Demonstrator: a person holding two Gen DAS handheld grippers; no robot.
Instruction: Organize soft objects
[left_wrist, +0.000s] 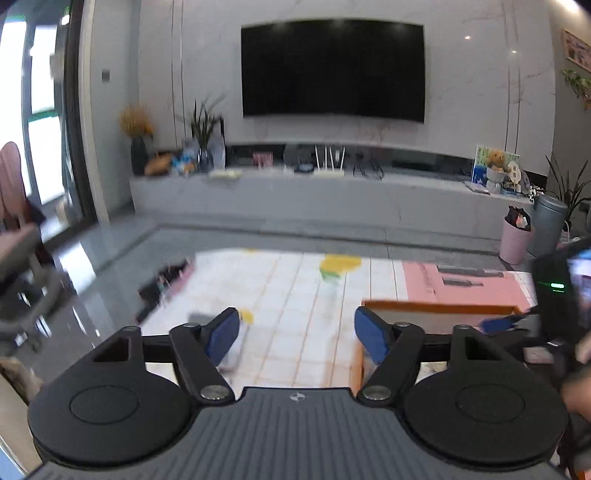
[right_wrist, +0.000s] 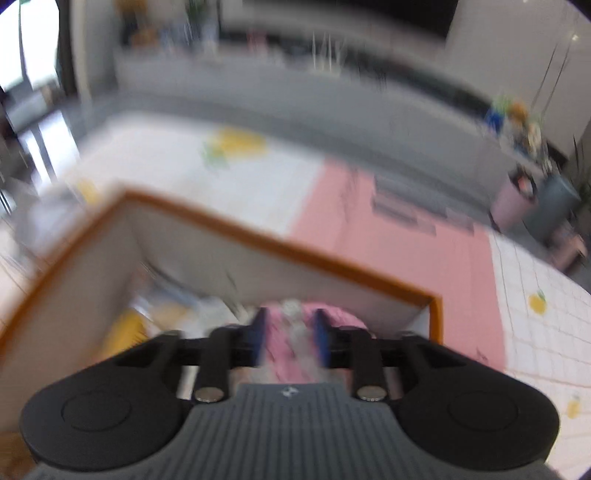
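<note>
Two hand-held grippers showed: the right hand-held gripper (right_wrist: 288, 334) clamped a pink soft object (right_wrist: 291, 332) over the orange-rimmed box (right_wrist: 258, 236), while the left hand-held gripper (left_wrist: 297, 332) gaped wide above the surface (left_wrist: 295, 288).

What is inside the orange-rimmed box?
The box holds blurred yellow and pale things. The right gripper grips a pink soft toy over it, covering the rest.

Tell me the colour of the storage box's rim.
Orange, on the pale fabric storage box; clearest in the right wrist view.
</note>
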